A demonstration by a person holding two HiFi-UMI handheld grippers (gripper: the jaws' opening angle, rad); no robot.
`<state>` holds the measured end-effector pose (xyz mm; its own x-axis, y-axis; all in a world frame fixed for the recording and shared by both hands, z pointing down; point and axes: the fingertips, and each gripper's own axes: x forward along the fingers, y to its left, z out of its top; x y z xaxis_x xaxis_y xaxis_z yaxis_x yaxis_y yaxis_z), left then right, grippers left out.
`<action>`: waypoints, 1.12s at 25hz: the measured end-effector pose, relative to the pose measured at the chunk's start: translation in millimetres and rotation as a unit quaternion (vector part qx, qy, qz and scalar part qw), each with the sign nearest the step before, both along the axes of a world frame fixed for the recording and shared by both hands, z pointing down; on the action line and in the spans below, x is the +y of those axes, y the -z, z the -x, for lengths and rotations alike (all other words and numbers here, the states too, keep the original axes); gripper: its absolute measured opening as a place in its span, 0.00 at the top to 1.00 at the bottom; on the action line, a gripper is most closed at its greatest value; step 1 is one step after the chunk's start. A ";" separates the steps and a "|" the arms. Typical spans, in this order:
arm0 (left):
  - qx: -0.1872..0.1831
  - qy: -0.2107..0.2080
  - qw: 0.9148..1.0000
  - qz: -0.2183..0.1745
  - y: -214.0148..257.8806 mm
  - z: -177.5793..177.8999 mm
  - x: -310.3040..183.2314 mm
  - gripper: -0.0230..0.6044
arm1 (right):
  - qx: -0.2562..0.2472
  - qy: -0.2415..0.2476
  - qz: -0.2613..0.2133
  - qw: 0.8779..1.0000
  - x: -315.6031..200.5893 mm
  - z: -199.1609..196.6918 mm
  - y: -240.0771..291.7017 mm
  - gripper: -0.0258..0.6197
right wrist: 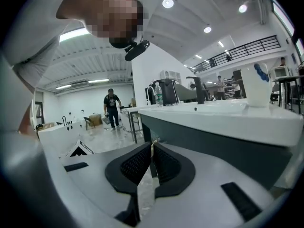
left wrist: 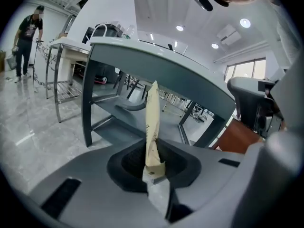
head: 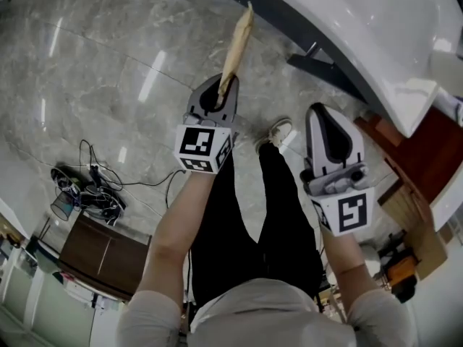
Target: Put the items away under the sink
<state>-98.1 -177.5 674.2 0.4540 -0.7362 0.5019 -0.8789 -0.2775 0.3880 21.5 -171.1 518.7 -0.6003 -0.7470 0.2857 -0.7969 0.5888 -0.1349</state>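
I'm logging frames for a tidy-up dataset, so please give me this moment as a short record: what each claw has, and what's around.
left claw: shut on a flat tan packet that sticks out past the tips
right claw: shut, nothing seen in it
sink counter: white, on a grey frame, ahead of both claws
floor: grey marble; cables lie at the left in the head view

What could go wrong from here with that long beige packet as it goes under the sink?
1. The left gripper pinches the beige packet only at its lower end. The long free part could bend over or slip out.
2. The packet stands tall, so its top may catch on the grey sink frame ahead unless it is tilted first.
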 end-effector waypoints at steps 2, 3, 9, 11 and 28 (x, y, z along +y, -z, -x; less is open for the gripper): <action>0.007 -0.001 1.000 0.004 -15.5 -4.9 -1.8 0.88 | 0.001 0.003 -0.001 1.000 -1.0 2.1 -16.1 0.90; 0.007 -0.004 1.000 0.004 -21.6 -6.2 -2.7 0.88 | -0.001 0.003 -0.001 1.000 -1.1 4.2 -23.0 0.90; -0.004 -0.018 1.000 -0.005 -53.6 -12.4 -12.0 0.88 | -0.003 0.012 -0.014 1.000 2.4 10.7 -57.7 0.90; -0.006 -0.021 1.000 -0.011 -63.0 -15.3 -17.2 0.88 | 0.002 0.010 -0.017 1.000 1.6 7.2 -70.0 0.90; -0.017 -0.019 0.998 -0.051 -118.3 -48.1 -86.0 0.88 | 0.014 -0.009 -0.047 0.999 -19.8 -13.9 -144.9 0.90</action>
<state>-50.0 -263.5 792.6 0.4659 -0.7675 0.4404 -0.8795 -0.3470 0.3258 35.4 -190.9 663.6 -0.5786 -0.7823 0.2307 -0.8106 0.5828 -0.0566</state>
